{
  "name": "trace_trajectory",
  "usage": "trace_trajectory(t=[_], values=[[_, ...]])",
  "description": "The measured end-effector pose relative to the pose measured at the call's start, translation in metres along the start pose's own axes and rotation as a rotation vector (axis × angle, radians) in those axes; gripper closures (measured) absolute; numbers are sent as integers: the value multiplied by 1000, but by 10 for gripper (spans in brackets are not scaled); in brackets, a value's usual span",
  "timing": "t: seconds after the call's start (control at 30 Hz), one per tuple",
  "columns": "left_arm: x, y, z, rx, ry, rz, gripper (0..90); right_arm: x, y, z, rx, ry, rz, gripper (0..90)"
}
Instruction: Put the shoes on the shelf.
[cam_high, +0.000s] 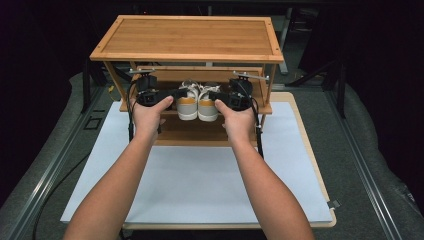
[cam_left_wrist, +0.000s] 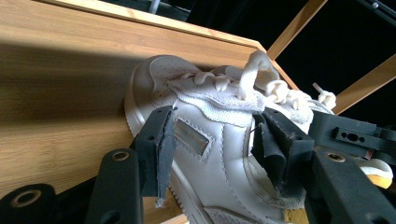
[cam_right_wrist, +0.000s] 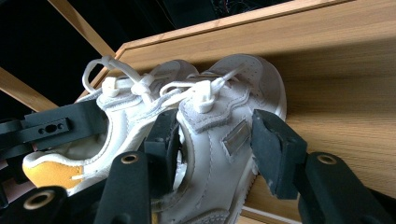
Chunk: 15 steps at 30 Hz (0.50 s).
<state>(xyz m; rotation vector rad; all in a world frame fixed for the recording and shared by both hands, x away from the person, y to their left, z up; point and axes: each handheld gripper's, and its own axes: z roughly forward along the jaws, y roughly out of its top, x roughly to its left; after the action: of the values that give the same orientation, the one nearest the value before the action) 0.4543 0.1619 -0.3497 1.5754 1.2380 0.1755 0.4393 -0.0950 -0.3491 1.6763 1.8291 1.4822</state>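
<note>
In the upper middle of the high view I see the wooden shoe rack (cam_high: 186, 39), standing on a white sheet (cam_high: 200, 175) that covers the table. On its middle shelf (cam_high: 127, 106), near the centre of the frame, sits a pair of white shoes with yellow heels, side by side and touching. My left gripper (cam_high: 175, 93) is clamped on the left shoe (cam_high: 187, 104); in the left gripper view its pads (cam_left_wrist: 159, 140) press both sides of this shoe's (cam_left_wrist: 219, 154) opening. My right gripper (cam_high: 212, 95) grasps the right shoe (cam_high: 207, 106) in the same way, one pad (cam_right_wrist: 275, 144) on the outer side. The laces (cam_right_wrist: 140, 86) lie loose in the upper left of the right gripper view.
</note>
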Motion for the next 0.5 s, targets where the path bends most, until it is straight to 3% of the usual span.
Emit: trace_trajectory(t=[0.5], values=[[-6,4,-15,-48,-14,14,484,6,4,-15,-48,18,-26,534]])
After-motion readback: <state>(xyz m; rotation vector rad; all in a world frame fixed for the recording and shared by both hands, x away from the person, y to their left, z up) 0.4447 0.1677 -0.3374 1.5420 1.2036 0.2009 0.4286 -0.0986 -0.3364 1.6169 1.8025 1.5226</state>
